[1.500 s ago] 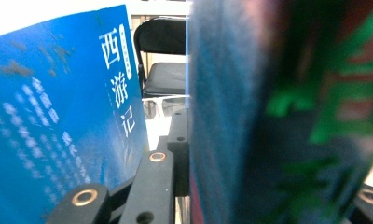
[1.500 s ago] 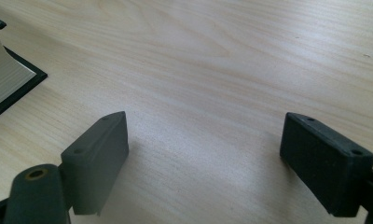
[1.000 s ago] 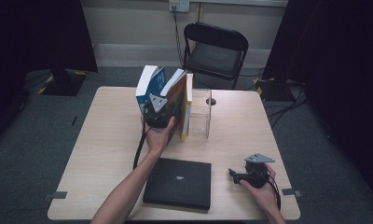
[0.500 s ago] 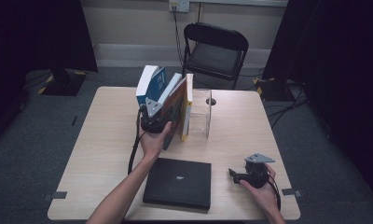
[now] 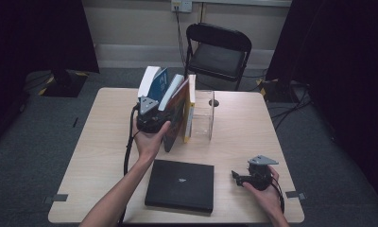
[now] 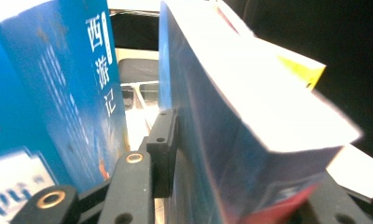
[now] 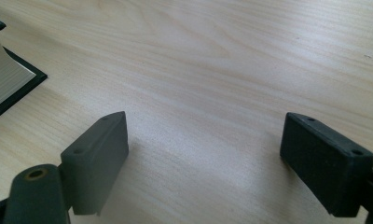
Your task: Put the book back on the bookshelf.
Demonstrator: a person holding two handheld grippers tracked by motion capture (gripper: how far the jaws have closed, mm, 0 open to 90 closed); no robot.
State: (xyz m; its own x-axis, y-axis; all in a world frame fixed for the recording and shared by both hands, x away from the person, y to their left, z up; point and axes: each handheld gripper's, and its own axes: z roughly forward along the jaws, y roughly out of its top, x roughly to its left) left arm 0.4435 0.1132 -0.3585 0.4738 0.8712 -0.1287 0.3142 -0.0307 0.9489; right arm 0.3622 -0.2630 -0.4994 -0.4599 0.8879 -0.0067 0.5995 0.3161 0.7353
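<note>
Tabletop (image 5: 244, 137): left gripper (image 5: 151, 118) loosening around leaning blue book (image 6: 212, 154); right gripper (image 7: 203, 158) open

We see a light wooden bench (image 5: 107, 156) standing on grey carpet (image 5: 40, 142). Behind it a black folding chair (image 5: 218, 54) faces us before a pale wall (image 5: 130, 23) with a socket (image 5: 181, 5) and hanging cables (image 5: 180, 33). Black curtains (image 5: 36, 33) darken both sides, and tape marks (image 5: 55, 198) lie on the floor.
</note>
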